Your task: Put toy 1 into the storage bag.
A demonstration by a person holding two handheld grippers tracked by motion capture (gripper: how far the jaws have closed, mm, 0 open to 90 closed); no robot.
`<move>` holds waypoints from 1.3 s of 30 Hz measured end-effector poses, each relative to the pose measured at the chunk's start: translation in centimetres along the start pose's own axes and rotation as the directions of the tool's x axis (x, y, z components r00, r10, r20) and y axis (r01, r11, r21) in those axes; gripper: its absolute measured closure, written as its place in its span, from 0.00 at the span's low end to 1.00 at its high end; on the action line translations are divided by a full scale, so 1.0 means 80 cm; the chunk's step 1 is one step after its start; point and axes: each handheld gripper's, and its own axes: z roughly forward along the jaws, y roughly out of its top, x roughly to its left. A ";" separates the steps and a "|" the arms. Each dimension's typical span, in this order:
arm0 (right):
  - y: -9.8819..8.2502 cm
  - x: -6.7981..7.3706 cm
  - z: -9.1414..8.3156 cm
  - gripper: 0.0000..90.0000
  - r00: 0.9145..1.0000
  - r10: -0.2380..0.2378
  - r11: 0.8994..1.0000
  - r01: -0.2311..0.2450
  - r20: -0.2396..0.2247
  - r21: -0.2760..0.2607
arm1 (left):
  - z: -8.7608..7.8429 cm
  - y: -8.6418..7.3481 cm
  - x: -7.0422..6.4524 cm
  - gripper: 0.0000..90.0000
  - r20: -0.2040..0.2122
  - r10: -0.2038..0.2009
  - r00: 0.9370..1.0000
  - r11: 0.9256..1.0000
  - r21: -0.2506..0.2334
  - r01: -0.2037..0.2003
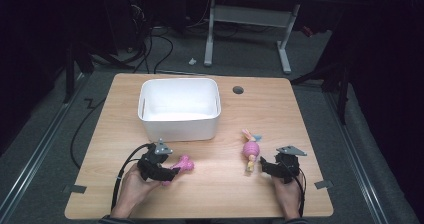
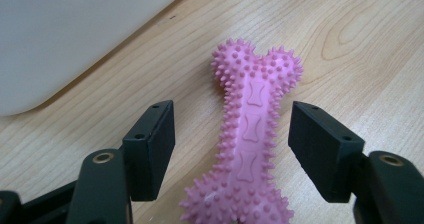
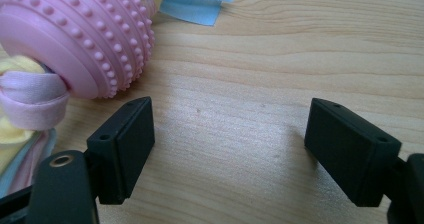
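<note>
Left claw [image 2: 232, 149] straddles the spiky pink rubber bone toy [image 2: 252, 134] on the wooden table [image 1: 225, 194], pads not yet pressing, right claw [image 3: 227, 154] released near the pink studded ball toy [image 3: 75, 34]; soft spikes could let the bone slip.

pink spiky bone toy [image 2: 250, 134]: 1 | pink ball-and-rope toy [image 1: 250, 151]: 1 | white bin [image 1: 179, 129]: 1

Table brightly lit; surroundings dark; close-ups sharp.
</note>
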 end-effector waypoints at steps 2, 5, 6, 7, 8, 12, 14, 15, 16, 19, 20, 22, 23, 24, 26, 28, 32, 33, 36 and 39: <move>0.000 0.000 0.000 0.22 1.000 0.000 1.000 0.000 -0.001 0.000 | 0.005 0.002 -0.001 0.44 0.005 0.010 1.000 1.000 0.015 -0.010; 0.000 0.000 0.000 0.22 1.000 -0.001 1.000 0.001 0.000 0.000 | 0.008 0.003 -0.003 0.45 0.004 0.015 1.000 1.000 0.025 -0.015; 0.000 0.000 0.000 0.22 1.000 -0.001 1.000 0.001 -0.001 0.000 | 0.011 0.004 -0.003 0.46 0.005 0.017 1.000 0.999 0.033 -0.018; 0.000 0.000 0.000 0.22 1.000 -0.001 1.000 0.001 -0.001 0.000 | 0.012 0.004 -0.004 0.46 0.006 0.021 1.000 0.999 0.038 -0.021; 0.000 0.000 0.000 0.22 1.000 -0.001 1.000 0.001 -0.002 0.000 | 0.016 0.006 -0.005 0.47 0.006 0.027 1.000 0.998 0.049 -0.027; 0.000 0.000 0.000 0.22 1.000 -0.002 1.000 0.002 -0.002 0.000 | 0.021 0.007 -0.006 0.48 0.010 0.035 0.999 0.997 0.064 -0.036; 0.000 0.000 0.000 0.22 1.000 -0.003 1.000 0.003 -0.003 0.000 | 0.024 0.008 -0.007 0.50 0.011 0.040 0.999 0.996 0.074 -0.041; 0.000 0.000 0.000 0.22 1.000 -0.004 1.000 0.004 -0.003 -0.001 | 0.025 0.008 -0.008 0.51 0.015 0.042 0.999 0.996 0.077 -0.043; 0.000 0.000 0.000 0.22 1.000 -0.004 1.000 0.004 -0.003 -0.001 | 0.026 0.008 -0.008 0.51 0.016 0.042 0.999 0.996 0.079 -0.043; 0.000 0.000 0.000 0.22 1.000 -0.004 1.000 0.004 -0.003 0.000 | 0.028 0.008 -0.008 0.53 0.018 0.047 0.999 0.995 0.088 -0.048; 0.000 0.000 0.000 0.22 1.000 -0.004 1.000 0.004 -0.003 -0.001 | 0.029 0.009 -0.008 0.54 0.018 0.050 0.999 0.994 0.092 -0.052; 0.000 0.000 0.000 0.22 1.000 -0.004 1.000 0.004 -0.003 -0.001 | 0.030 0.009 -0.007 0.56 0.020 0.050 0.999 0.994 0.101 -0.052; 0.000 0.000 0.000 0.22 1.000 -0.004 1.000 0.004 -0.003 -0.001 | 0.030 0.009 -0.007 0.56 0.020 0.050 0.999 0.994 0.101 -0.052; 0.000 0.000 0.000 0.22 1.000 -0.004 1.000 0.004 -0.003 0.000 | 0.030 0.009 -0.007 0.56 0.022 0.050 0.999 0.993 0.104 -0.052; 0.000 0.000 0.000 0.22 1.000 -0.002 1.000 0.002 -0.003 0.000 | 0.031 0.009 -0.007 0.57 0.027 0.050 0.998 0.993 0.107 -0.052; 0.000 0.000 0.000 0.22 1.000 -0.004 1.000 0.004 -0.003 0.000 | 0.032 0.009 -0.007 0.59 0.033 0.047 0.998 0.993 0.107 -0.050; 0.000 0.000 0.000 0.22 1.000 -0.005 1.000 0.005 -0.004 -0.001 | 0.034 0.009 -0.007 0.62 0.034 0.049 0.998 0.992 0.113 -0.053; 0.000 0.000 0.000 0.22 1.000 -0.005 1.000 0.005 -0.004 -0.001 | 0.033 0.009 -0.007 0.62 0.034 0.052 0.998 0.992 0.112 -0.055; 0.000 0.000 0.000 0.22 1.000 -0.005 1.000 0.005 -0.004 0.000 | 0.032 0.009 -0.009 0.64 0.035 0.067 0.997 0.992 0.109 -0.070; 0.000 0.000 0.000 0.22 1.000 -0.005 1.000 0.005 -0.004 0.000 | 0.032 0.008 -0.009 0.65 0.035 0.070 0.997 0.992 0.107 -0.073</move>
